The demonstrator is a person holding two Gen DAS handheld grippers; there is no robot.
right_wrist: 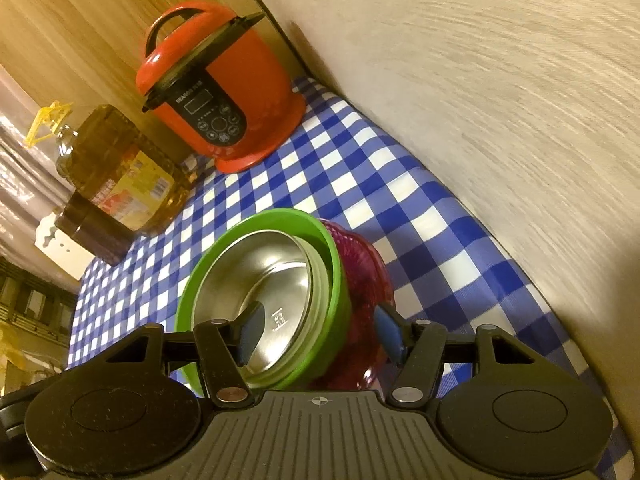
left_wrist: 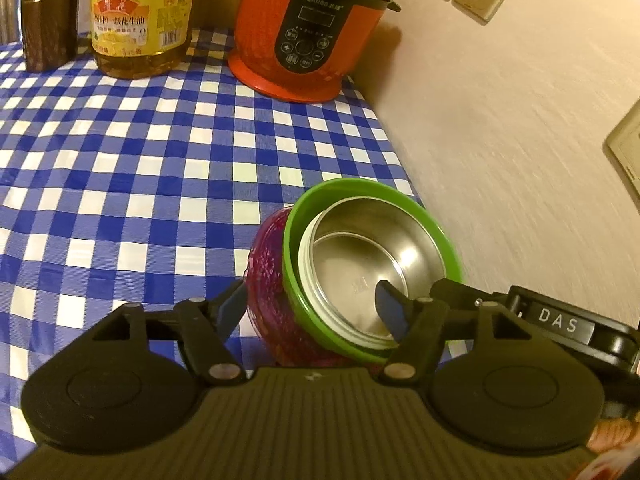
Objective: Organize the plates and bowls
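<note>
A stack of nested bowls is held between both grippers above the blue checked tablecloth (left_wrist: 120,152). A steel bowl (left_wrist: 360,264) sits inside a green bowl (left_wrist: 292,264), which sits inside a dark red patterned bowl (left_wrist: 266,280). My left gripper (left_wrist: 312,304) is shut on the stack's rim, one finger outside the red bowl, one inside the steel bowl. My right gripper (right_wrist: 320,328) is shut on the opposite rim the same way; there the steel bowl (right_wrist: 264,280), green bowl (right_wrist: 336,264) and red bowl (right_wrist: 368,276) show tilted.
An orange pressure cooker (left_wrist: 304,28) stands at the table's back by the wall (left_wrist: 500,140). A large oil bottle (left_wrist: 140,20) and a brown jar (left_wrist: 48,20) stand to its left. The cooker (right_wrist: 220,96) and bottle (right_wrist: 120,168) also show in the right wrist view.
</note>
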